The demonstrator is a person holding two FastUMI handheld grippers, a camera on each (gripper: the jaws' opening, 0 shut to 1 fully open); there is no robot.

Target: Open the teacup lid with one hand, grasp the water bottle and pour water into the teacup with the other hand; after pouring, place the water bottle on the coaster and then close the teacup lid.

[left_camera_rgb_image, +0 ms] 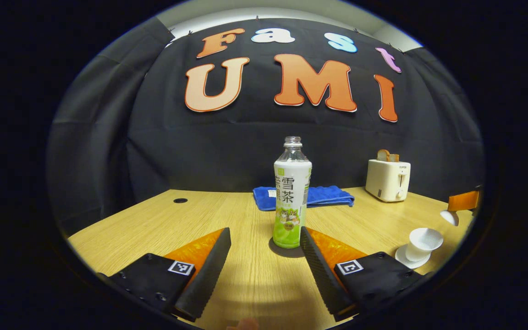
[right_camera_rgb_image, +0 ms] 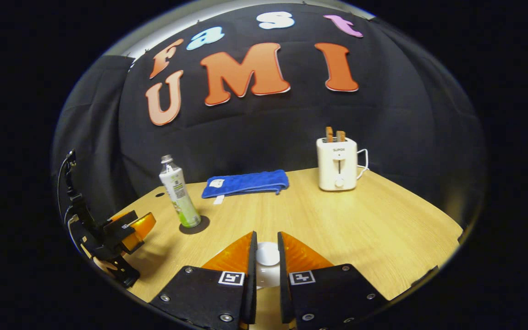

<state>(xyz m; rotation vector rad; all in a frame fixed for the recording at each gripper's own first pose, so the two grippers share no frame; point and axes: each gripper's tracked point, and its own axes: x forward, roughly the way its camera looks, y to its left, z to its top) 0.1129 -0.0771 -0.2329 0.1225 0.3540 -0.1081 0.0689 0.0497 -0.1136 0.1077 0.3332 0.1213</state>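
1. Presently, left hand-held gripper (left_camera_rgb_image: 264,247): fingers spread wide, nothing between them, low over the bench (left_camera_rgb_image: 154,220).
2. Water bottle (left_camera_rgb_image: 291,197) stands upright just ahead of that gap, uncapped, on a dark round coaster (left_camera_rgb_image: 287,252). Its base sits near the right-side finger; contact cannot be told.
3. Right hand-held gripper (right_camera_rgb_image: 266,256): fingers drawn in close on either side of a white rounded lid (right_camera_rgb_image: 267,253). Appears clamped on it, though actual contact is hard to confirm.
4. Teacup (left_camera_rgb_image: 422,243), seen in the left gripper view, is open on its white saucer (left_camera_rgb_image: 404,259) near the bench's right edge; the right hand-held gripper holds the lid off to the right of it.
5. Farther back: folded blue cloth (right_camera_rgb_image: 245,183) by the wall, cream toaster (right_camera_rgb_image: 337,164) with two slices standing in its slots.
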